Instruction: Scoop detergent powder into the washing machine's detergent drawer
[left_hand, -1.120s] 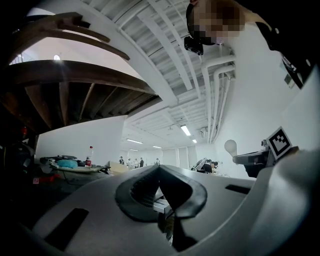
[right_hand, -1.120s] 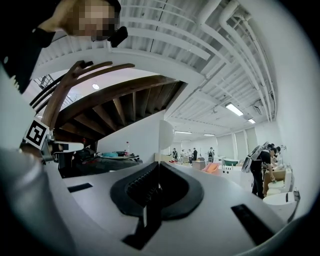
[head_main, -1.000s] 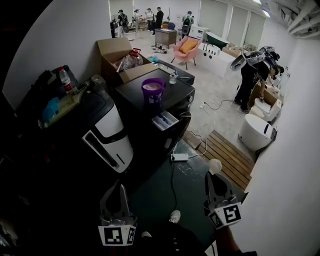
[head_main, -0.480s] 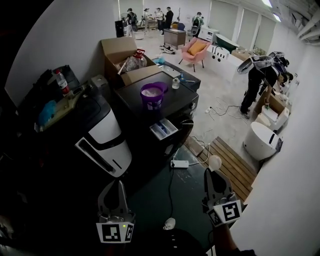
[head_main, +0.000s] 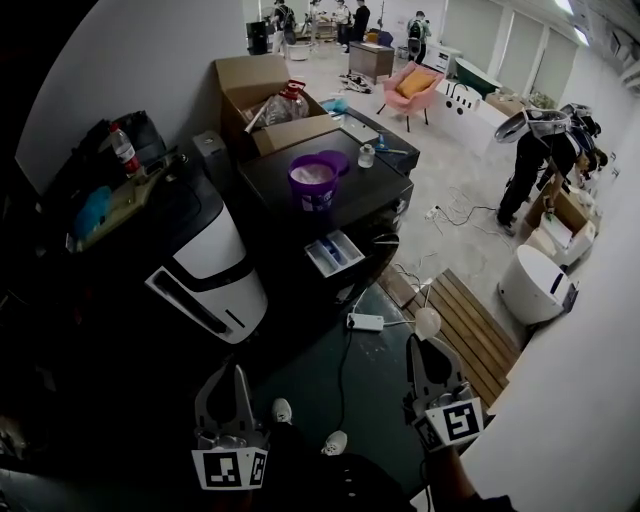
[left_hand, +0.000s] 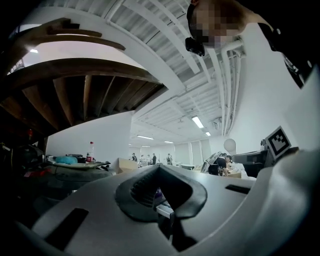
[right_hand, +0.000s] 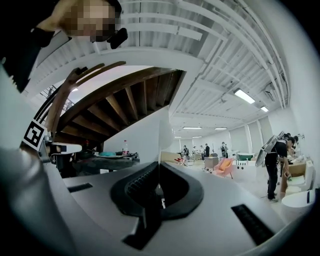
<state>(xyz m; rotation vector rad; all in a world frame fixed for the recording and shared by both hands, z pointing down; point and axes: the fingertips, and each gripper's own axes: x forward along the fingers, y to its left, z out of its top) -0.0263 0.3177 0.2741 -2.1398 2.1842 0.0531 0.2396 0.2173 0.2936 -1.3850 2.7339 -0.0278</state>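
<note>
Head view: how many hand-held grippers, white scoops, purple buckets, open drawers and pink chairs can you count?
hand-held grippers: 2, the left hand-held gripper and the right hand-held gripper
white scoop: 1
purple bucket: 1
open drawer: 1
pink chair: 1
Total: 6

head view: high, steeply down, well off washing machine (head_main: 375, 195) at mid-frame | gripper views: low, level, facing across room | shared: bottle (head_main: 124, 150) at left, pink chair (head_main: 415, 85) far back

Left gripper (head_main: 237, 375) held low, jaws together, right gripper (head_main: 424, 346) alongside, jaws clamping white scoop (head_main: 428, 322)
</note>
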